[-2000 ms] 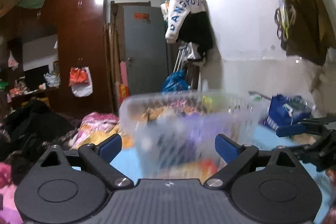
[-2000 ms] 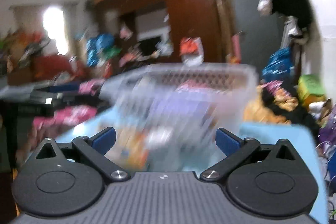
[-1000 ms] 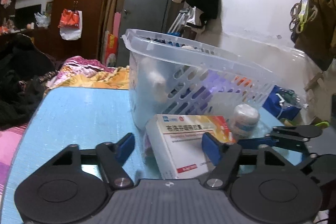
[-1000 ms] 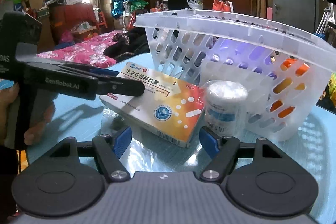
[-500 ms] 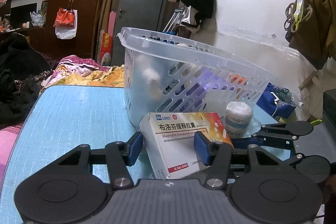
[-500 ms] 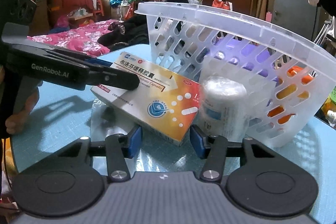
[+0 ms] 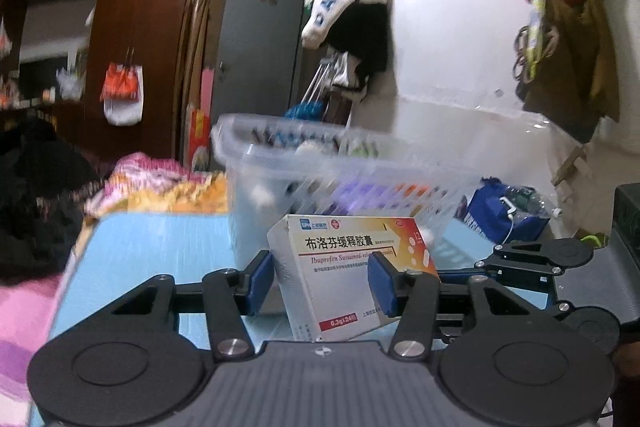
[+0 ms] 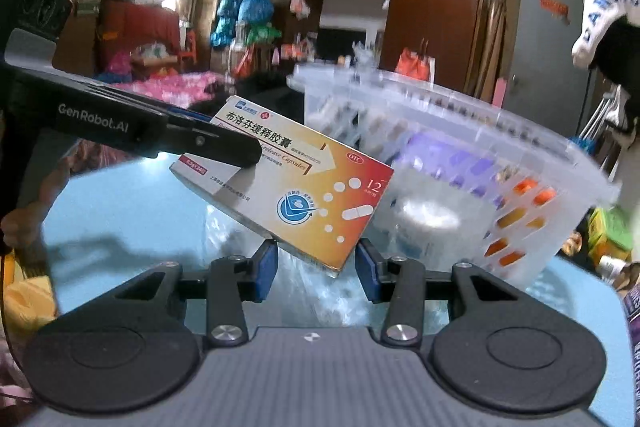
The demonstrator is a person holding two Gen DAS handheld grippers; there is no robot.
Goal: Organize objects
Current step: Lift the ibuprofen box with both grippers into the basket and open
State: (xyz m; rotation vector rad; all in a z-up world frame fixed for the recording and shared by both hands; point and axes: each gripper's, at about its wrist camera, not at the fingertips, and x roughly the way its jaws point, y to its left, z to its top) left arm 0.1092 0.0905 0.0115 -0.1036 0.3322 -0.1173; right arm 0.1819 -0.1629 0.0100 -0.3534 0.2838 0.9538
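The ibuprofen box [image 7: 352, 267] hangs tilted above the blue desk [image 7: 160, 239], pinched by the left tongs [image 7: 320, 283]. Right tongs [image 8: 316, 267] spread beneath it. Behind, a clear basket [image 8: 520, 163] holds blurred items.

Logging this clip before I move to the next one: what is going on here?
A person is tidying with a handheld gripper in each hand. The left gripper is shut on an ibuprofen box, holding it tilted in the air above the blue table, in front of the clear plastic basket that already holds other items. The right gripper is partly open just below the box's lower corner, gripping nothing. A white roll stands beside the basket.
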